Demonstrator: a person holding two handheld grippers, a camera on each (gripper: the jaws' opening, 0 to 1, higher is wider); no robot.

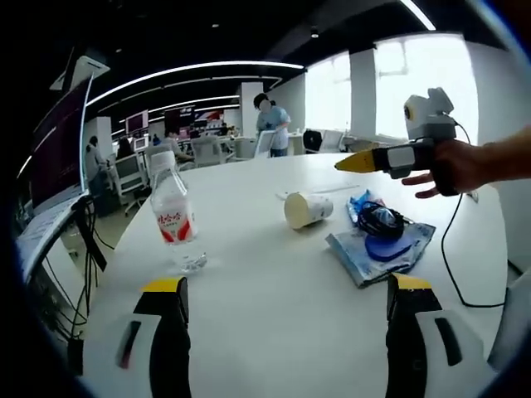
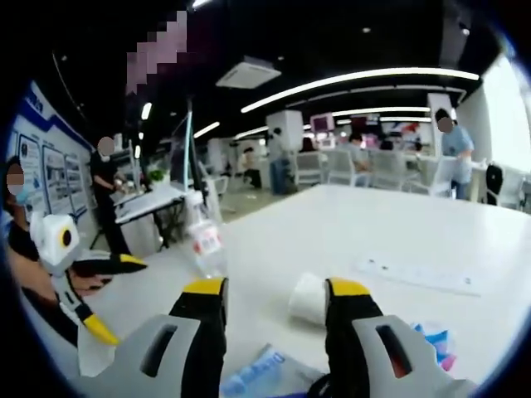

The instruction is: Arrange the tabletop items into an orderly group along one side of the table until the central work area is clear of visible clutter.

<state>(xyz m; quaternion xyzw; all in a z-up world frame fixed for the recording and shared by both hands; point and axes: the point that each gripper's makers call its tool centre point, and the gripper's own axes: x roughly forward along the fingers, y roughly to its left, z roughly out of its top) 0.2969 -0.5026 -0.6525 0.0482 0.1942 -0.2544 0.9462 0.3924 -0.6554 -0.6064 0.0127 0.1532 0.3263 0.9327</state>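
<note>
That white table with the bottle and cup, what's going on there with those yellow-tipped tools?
A person holds a two-jaw gripper in each hand over the white table. Both are open and hold nothing. The left gripper hovers near the table edge; the right gripper points toward the tipped-over paper cup. A water bottle stands upright, and a blue packet with a dark bundle on top lies nearby. Nothing looks grouped yet.

The left gripper view looks along its jaws across the white table (image 1: 274, 274), bottle (image 1: 172, 214) ahead-left. The right gripper view sits nearer the tipped cup (image 2: 309, 298). Both share bottle, cup, table.
</note>
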